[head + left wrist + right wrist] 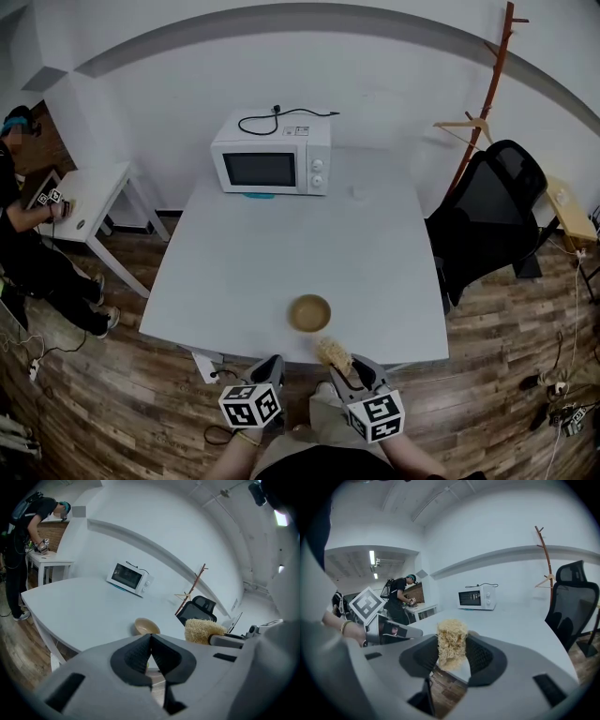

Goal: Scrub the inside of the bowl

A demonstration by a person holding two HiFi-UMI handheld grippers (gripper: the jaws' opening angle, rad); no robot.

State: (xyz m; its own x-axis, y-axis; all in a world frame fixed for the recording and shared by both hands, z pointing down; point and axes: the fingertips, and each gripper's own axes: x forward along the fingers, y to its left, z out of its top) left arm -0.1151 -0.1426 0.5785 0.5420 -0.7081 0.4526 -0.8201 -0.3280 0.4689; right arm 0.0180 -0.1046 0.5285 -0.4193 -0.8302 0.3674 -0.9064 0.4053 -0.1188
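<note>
A small tan bowl (309,312) stands upright near the front edge of the white table (281,253); the left gripper view shows the bowl (146,626) just beyond the jaws. My right gripper (339,363) is shut on a straw-coloured loofah scrubber (334,353), held over the table's front edge, just right of and nearer than the bowl. The scrubber (451,642) fills the gap between the right jaws. My left gripper (269,367) hangs below the table's edge, left of the bowl, shut with nothing between its jaws.
A white microwave (273,157) with a loose black cable sits at the table's far side. A black office chair (487,216) and a wooden coat stand (487,94) are to the right. A person (28,234) works at a small white side table (89,202) on the left.
</note>
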